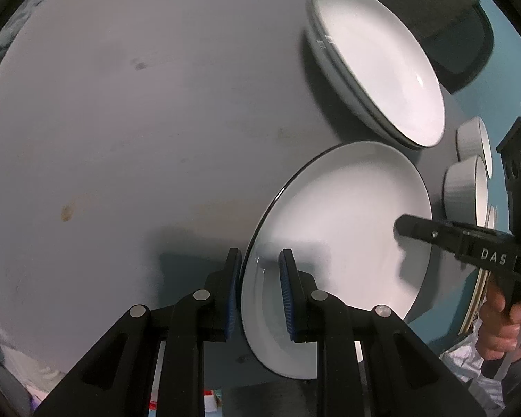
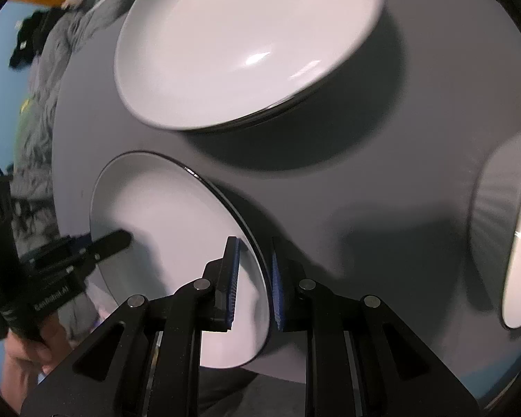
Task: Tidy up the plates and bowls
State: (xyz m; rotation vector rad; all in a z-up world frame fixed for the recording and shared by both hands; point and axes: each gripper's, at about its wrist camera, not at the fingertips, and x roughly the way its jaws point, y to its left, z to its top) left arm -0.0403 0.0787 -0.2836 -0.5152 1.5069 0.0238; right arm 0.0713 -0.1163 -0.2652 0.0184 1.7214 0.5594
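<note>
A white plate with a thin dark rim [image 1: 340, 229] lies at the near edge of the round grey table [image 1: 139, 132]. My left gripper [image 1: 260, 264] straddles its left rim, jaws apart, one finger under and one over the plate. My right gripper [image 2: 255, 260] straddles the opposite rim of the same plate [image 2: 163, 229], also with a gap at the pads. A stack of white plates [image 1: 378, 62] sits behind it, also in the right wrist view [image 2: 246, 41]. Two ribbed white bowls [image 1: 463, 187] stand at the right.
The table edge runs just below the held plate. A ribbed bowl [image 2: 507, 215] sits close to the right of my right gripper. Bedding and clutter [image 2: 41, 80] lie beyond the table on a blue floor. A dark chair [image 1: 448, 34] stands behind the plate stack.
</note>
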